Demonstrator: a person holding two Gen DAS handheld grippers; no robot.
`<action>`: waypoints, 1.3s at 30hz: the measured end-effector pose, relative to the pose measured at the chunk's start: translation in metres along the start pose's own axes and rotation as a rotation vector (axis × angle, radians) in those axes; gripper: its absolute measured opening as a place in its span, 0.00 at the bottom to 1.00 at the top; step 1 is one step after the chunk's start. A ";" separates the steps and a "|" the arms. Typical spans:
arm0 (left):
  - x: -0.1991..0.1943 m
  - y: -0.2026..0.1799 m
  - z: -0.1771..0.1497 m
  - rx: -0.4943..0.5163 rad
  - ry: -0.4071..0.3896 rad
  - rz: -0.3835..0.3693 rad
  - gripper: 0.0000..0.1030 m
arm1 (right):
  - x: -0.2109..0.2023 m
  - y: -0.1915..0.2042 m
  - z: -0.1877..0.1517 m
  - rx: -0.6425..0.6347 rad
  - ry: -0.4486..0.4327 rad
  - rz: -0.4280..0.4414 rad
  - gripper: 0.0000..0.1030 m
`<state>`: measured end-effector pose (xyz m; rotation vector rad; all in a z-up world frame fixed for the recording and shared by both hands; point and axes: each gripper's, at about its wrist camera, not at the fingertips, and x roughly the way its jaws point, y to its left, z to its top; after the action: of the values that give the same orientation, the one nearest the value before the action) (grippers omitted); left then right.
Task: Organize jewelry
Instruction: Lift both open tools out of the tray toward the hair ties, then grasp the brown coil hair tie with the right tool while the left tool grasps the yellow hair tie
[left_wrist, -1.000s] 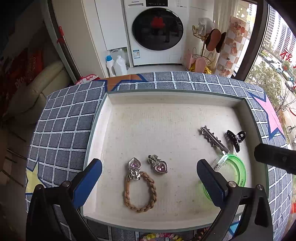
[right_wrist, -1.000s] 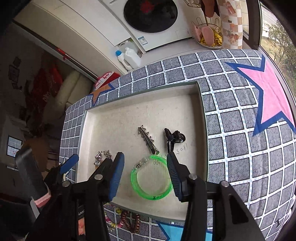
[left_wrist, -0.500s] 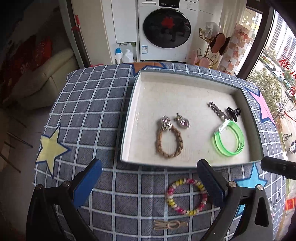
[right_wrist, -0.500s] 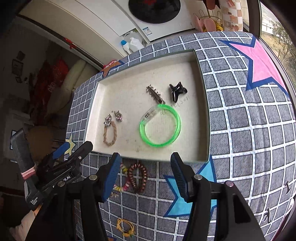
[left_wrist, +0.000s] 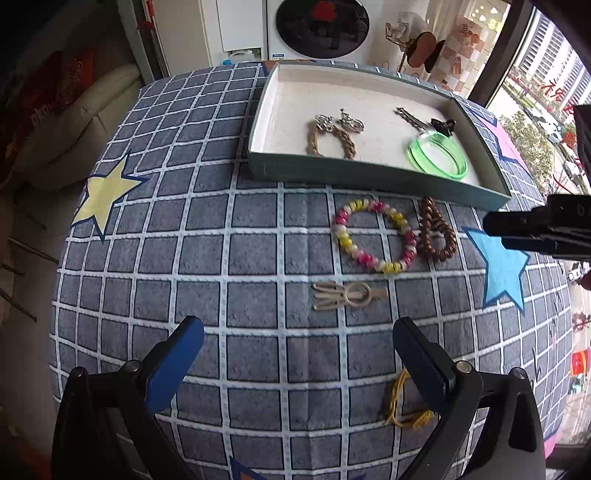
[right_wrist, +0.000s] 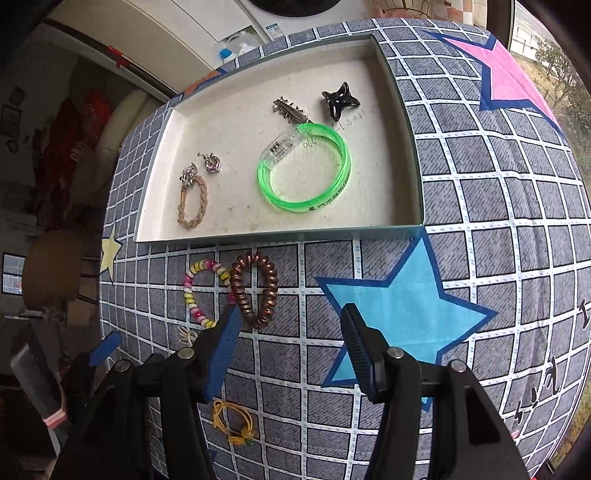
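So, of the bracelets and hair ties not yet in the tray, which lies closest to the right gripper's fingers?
The brown spiral hair tie, touching the bead bracelet: its lower loop sits just beside the right gripper's left finger.

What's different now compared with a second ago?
Both grippers backed away from the tray toward the near side of the cloth, bringing the beaded bracelet, coil hair tie and yellow cord into view. The left gripper and right gripper hold nothing. The tray's jewelry hasn't moved.
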<state>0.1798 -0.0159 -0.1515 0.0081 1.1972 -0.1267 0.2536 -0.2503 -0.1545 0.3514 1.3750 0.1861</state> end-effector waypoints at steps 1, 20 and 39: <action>0.000 -0.003 -0.005 0.004 0.008 -0.008 1.00 | 0.001 0.001 -0.001 -0.004 0.004 -0.007 0.58; 0.020 -0.022 -0.051 0.046 0.088 0.009 1.00 | 0.040 0.025 0.000 -0.103 0.021 -0.106 0.56; 0.013 -0.043 -0.061 0.126 0.085 0.002 0.76 | 0.055 0.063 -0.008 -0.343 -0.020 -0.329 0.22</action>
<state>0.1235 -0.0551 -0.1835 0.1260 1.2725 -0.2015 0.2609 -0.1725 -0.1849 -0.1586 1.3324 0.1415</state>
